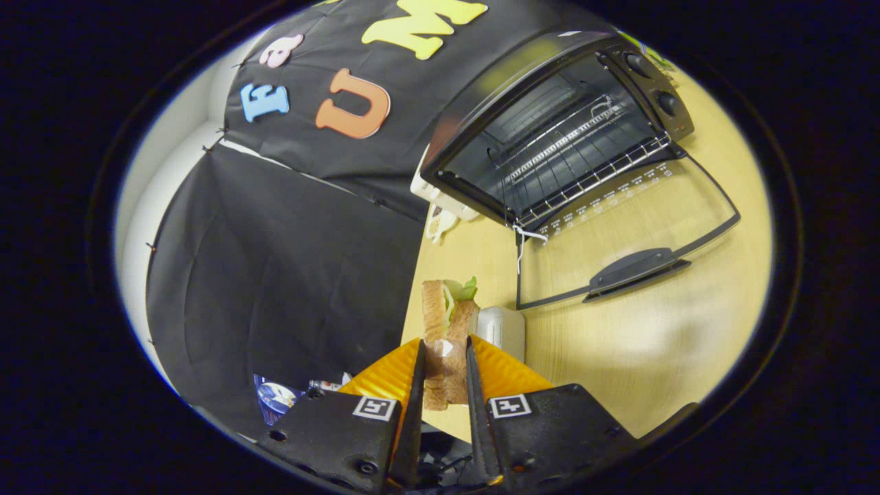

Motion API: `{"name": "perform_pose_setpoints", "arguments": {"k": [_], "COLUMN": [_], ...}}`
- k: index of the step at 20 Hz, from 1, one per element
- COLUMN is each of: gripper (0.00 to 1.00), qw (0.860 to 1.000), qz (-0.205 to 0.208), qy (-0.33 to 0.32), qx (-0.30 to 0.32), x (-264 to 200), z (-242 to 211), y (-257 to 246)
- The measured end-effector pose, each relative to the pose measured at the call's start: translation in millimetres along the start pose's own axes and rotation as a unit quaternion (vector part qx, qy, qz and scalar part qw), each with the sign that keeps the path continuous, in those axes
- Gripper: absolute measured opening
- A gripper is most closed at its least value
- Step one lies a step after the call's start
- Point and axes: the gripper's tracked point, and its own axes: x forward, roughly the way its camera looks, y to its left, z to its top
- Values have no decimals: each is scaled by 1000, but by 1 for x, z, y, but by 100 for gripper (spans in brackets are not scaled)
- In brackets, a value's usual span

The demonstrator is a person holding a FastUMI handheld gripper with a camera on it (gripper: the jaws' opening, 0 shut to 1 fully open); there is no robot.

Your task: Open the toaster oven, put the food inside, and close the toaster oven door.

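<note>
My gripper is shut on a sandwich, two slices of brown bread with green lettuce between them, which sticks out beyond the fingertips. Both fingers press on its sides. The sandwich hangs above the light wooden table. Beyond it, up and to the right, stands the black toaster oven with its glass door folded down flat onto the table. The wire rack inside shows bare. Two knobs sit on the oven's right panel. The door's dark handle faces me.
A small white box-like object rests on the table just right of the sandwich. A white thing sits behind the oven's left corner. A white string hangs from the door hinge. The table's left edge drops off beside the sandwich.
</note>
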Motion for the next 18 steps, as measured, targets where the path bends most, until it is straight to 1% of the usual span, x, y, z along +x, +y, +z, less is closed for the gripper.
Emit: {"name": "perform_pose_setpoints", "arguments": {"k": [4,8,10,12,13,15,16,17,18], "gripper": [36,36,36,36,36,36,36,36,35], "qw": [997,983,970,951,938,915,909,906,907], "qz": [9,24,35,43,49,59,59,52,42], "qy": [-81,-170,-213,-267,-299,-342,-351,-354,-351], "qx": [9,72,114,149,170,206,218,224,228], "x": [-6,-17,-26,-35,-41,-47,-46,-41,-31], "z": [33,72,93,115,126,146,152,156,159], "y": [-8,-21,-32,-46,-54,-70,-77,-86,-92]}}
